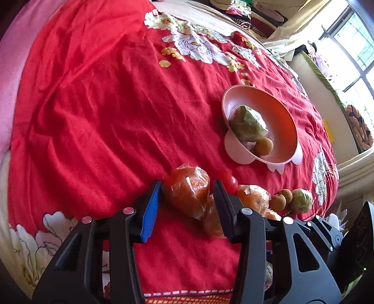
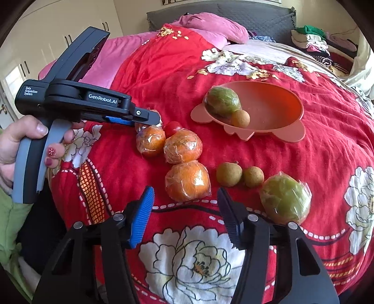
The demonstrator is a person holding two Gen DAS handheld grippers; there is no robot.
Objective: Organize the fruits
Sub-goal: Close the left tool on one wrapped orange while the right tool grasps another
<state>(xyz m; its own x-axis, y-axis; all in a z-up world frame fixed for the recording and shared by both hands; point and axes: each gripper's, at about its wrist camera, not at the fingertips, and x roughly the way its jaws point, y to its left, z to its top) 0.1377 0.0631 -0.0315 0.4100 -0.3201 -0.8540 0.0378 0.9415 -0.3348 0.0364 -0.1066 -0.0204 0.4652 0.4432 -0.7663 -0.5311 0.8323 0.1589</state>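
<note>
My left gripper [image 1: 188, 182] straddles a plastic-wrapped orange [image 1: 189, 191] on the red bedspread, both pads against its wrap. The right wrist view shows this gripper [image 2: 155, 118] over the leftmost orange [image 2: 150, 140]. A cherry tomato [image 1: 230, 182] lies just right of it. My right gripper [image 2: 185, 189] stands open around the nearest wrapped orange [image 2: 187, 181], with a gap on each side. A third orange [image 2: 182, 146] lies behind. Two longans [image 2: 225, 174] and a wrapped green fruit [image 2: 285, 198] lie to the right. The pink bowl [image 2: 275, 105] holds a green fruit [image 2: 222, 100] and a longan [image 2: 242, 118].
A person's hand [image 2: 14, 140] grips the left tool's handle at the left edge. Pink bedding [image 2: 210, 25] and a grey headboard [image 2: 257, 16] lie at the far end, with piled clothes [image 2: 313, 39] at the back right. A window [image 1: 350, 46] is beyond the bed.
</note>
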